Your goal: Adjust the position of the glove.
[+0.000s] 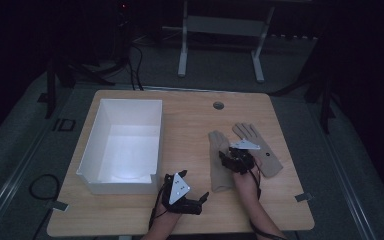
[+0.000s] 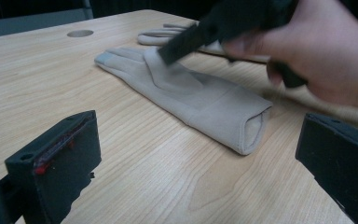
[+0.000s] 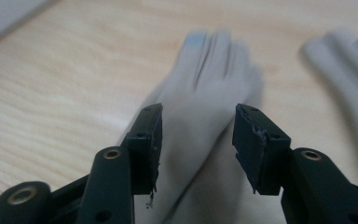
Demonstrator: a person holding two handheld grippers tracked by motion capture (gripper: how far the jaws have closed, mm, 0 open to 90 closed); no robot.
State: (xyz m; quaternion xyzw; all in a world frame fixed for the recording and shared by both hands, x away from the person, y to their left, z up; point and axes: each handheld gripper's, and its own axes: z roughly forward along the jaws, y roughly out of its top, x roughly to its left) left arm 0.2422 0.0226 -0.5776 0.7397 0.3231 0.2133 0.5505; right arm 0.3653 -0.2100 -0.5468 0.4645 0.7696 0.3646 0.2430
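High view – writing: we can read no brand, label or lettering on anything here.
High view – landmark: we place everything by the near glove (image 1: 219,160), a beige one lying flat on the wooden tabletop (image 1: 190,125), fingers pointing away from the person.
High view – right tool (image 1: 228,159): it sits right over the near glove's palm, at its right edge; the picture is too dark for us to judge contact.
High view – second glove (image 1: 260,150): just right of the near glove, angled away from it.
High view – left tool (image 1: 202,200): lower left of the near glove's cuff and apart from it.
High view – white bin (image 1: 122,145): well to the left of the near glove.
Left gripper view – left tool (image 2: 196,158): its jaws stand wide apart with nothing between them; the near glove (image 2: 191,98) lies beyond them, cuff end nearest.
Left gripper view – right hand (image 2: 317,51): above the near glove, holding its black tool over the palm.
Right gripper view – right tool (image 3: 198,140): the jaws are partly apart and clamp nothing; the near glove (image 3: 200,98) lies between and beyond them, its one blue-grey fingertip farthest off.
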